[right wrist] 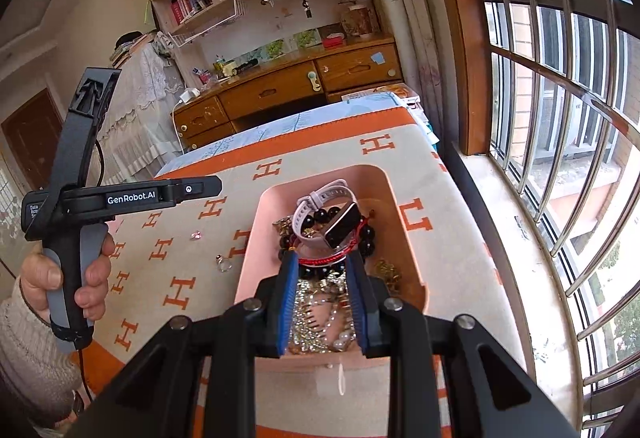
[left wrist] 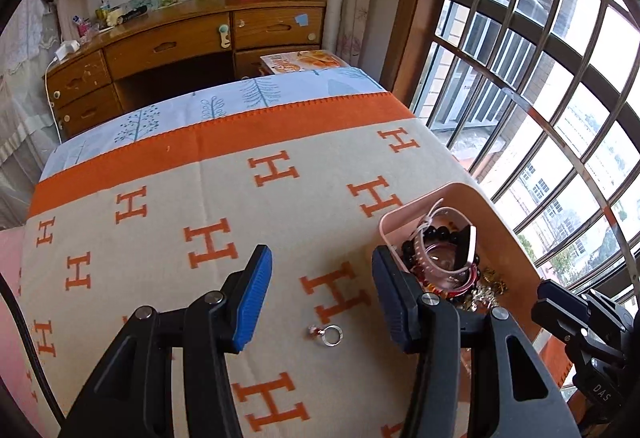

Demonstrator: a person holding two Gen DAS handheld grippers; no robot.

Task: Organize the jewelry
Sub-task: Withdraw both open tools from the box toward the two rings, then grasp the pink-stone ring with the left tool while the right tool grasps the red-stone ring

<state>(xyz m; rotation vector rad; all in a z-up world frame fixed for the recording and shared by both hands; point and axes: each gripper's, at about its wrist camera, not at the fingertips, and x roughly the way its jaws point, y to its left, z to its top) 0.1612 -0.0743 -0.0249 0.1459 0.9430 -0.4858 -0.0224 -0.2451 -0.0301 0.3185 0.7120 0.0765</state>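
While our left gripper [left wrist: 322, 298] hovers with jaws spread over a silver ring [left wrist: 330, 335] left of the pink tray [left wrist: 506, 234], we judge it light, slippery, best pinched across its band.

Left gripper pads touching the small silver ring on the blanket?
Apart. In the left wrist view the small silver ring lies on the blanket between and beyond the open left gripper, with bare blanket separating it from both blue pads.
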